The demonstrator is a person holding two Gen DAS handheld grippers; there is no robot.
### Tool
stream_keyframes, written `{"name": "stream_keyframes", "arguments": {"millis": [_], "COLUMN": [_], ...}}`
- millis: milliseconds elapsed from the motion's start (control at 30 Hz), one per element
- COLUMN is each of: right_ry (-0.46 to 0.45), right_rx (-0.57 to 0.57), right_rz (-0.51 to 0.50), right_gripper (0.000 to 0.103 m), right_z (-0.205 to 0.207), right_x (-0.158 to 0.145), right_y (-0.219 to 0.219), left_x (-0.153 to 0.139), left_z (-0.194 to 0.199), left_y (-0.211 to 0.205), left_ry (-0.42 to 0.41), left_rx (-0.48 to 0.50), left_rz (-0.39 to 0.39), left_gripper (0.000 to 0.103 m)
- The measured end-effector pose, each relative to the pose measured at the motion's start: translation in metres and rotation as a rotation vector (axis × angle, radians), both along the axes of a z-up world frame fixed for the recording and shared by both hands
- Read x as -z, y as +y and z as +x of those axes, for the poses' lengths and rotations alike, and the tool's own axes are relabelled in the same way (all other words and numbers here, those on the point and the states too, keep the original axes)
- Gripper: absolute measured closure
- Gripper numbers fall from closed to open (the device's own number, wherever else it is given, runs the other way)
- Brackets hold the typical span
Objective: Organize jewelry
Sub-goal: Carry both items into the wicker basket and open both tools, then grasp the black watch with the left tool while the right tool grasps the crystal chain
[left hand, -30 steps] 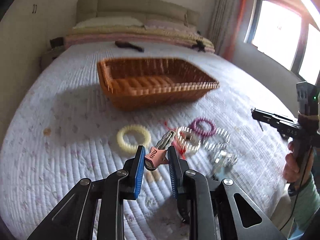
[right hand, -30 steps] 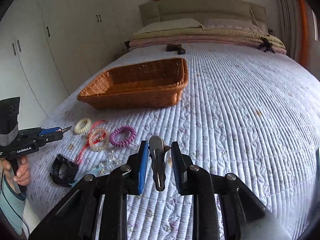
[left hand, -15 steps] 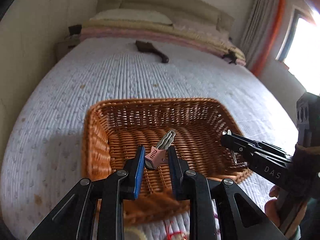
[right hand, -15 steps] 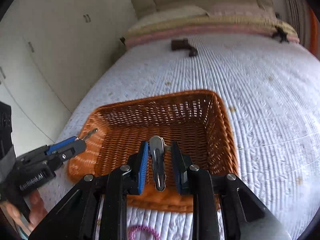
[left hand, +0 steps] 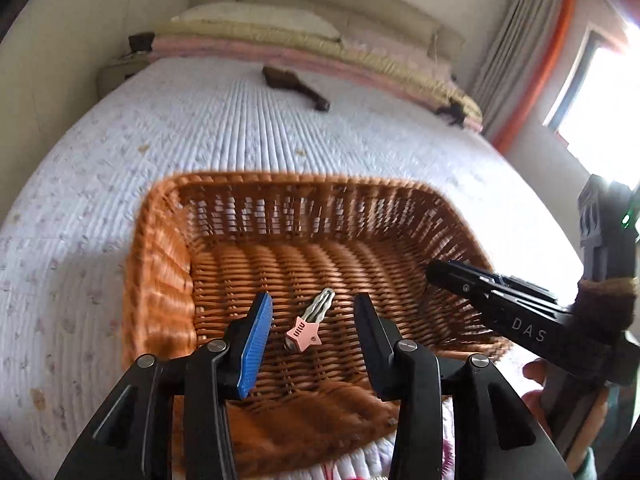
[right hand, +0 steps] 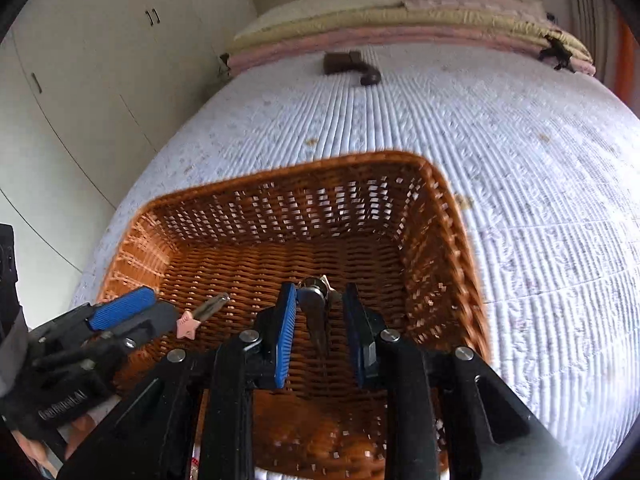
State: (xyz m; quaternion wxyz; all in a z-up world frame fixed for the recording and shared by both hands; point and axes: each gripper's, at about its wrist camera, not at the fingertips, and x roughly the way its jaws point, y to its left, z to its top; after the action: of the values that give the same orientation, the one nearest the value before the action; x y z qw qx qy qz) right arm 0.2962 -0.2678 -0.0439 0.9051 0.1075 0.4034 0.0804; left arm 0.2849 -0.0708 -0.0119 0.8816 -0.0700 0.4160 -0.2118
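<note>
A brown wicker basket (left hand: 160, 264) sits on the quilted bed; it also shows in the right wrist view (right hand: 452, 216). My left gripper (left hand: 312, 320) is open over the basket's near part. A hair clip with a pink star end (left hand: 306, 330) is free between its jaws, over the basket floor; it also shows in the right wrist view (right hand: 200, 316). My right gripper (right hand: 318, 312) hangs over the basket too, jaws parted, with a dark metal hair clip (right hand: 316, 316) between them. I cannot tell whether the pads still touch it.
A dark brown object (left hand: 296, 86) lies far up the bed near the pillows (left hand: 256, 20). White wardrobe doors (right hand: 80, 80) line the left wall. A window and curtain (left hand: 532, 40) are at the right. A bit of pink jewelry (left hand: 448, 456) shows below the basket.
Both grippers moved lower and closer over the basket. The left gripper opened and let go of the pink star clip. The right gripper's jaws have parted around the metal clip.
</note>
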Motion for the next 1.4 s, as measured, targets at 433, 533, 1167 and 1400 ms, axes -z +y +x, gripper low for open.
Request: {"name": "stream_keyframes", "arguments": {"millis": [433, 533, 1167, 1400], "right_ry": [-0.158, -0.265, -0.212, -0.173], "right_rx": [-0.004, 0.009, -0.038, -0.065], "right_rz": [-0.057, -0.101, -0.055, -0.062], "right_gripper": [0.073, 0.071, 0.071, 0.071], "right_z": [-0.094, -0.154, -0.274, -0.266], "right_x": [-0.059, -0.059, 0.029, 0.045], "right_y": [0.002, 0.008, 0.016, 0.027], "left_x": [-0.054, -0.053, 0.042, 0.059], "left_z": [-0.099, -0.140, -0.239, -0.225], "left_y": [0.047, 0.064, 0.085, 0.072], "left_ry": [-0.140, -0.188, -0.092, -0.034], "left_rx": [-0.008, -0.033, -0.061, -0.055], "left_rz": [-0.058, -0.054, -0.066, -0.066], "left_gripper": [0.048, 0.048, 0.040, 0.045]}}
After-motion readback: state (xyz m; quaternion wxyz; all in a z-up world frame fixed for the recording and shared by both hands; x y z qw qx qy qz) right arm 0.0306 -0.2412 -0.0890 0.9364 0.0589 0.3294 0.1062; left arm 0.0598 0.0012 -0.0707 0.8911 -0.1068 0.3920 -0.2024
